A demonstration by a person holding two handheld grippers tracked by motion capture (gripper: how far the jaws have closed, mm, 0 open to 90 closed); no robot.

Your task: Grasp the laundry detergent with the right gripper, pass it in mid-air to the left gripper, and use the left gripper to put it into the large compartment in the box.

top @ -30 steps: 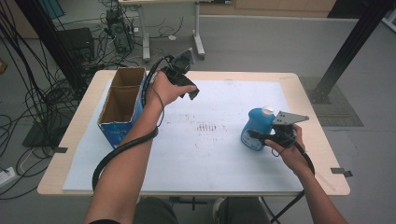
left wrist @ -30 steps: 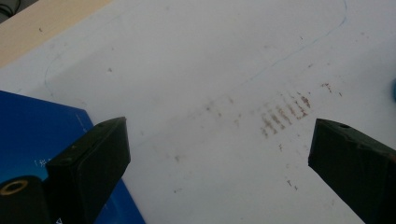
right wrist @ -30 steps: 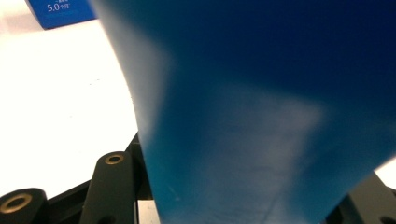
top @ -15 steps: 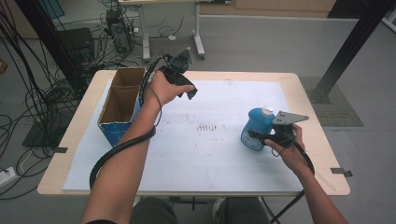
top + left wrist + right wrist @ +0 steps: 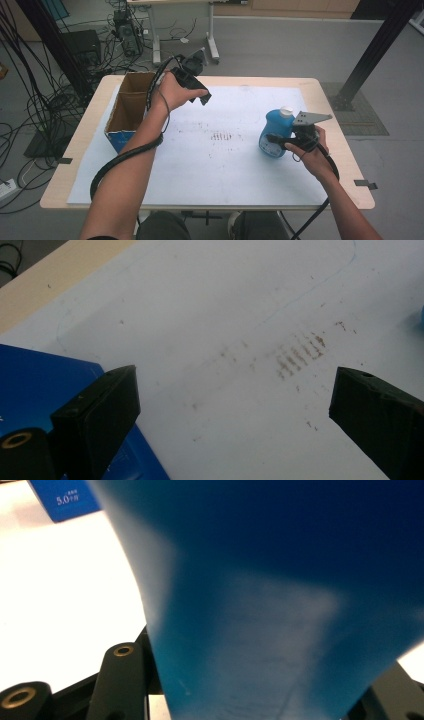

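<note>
Open cardboard box [image 5: 131, 107], blue outside, on worktop's [image 5: 90, 145] left side, partly on white sheet [image 5: 220, 165]. Sheet covers most of worktop, w/ brown smudge marks [image 5: 222, 136] near its centre. Behind worktop: grey floor, tangled black cables [image 5: 35, 107], white desk legs [image 5: 212, 45]. Black post [image 5: 372, 55] at right.

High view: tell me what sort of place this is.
Probably a lab or workshop set up for recording handling tasks. A wooden table covered with white paper stands on bare grey floor, loose cables sprawl at the left, and a black metal frame post rises at the right.
</note>
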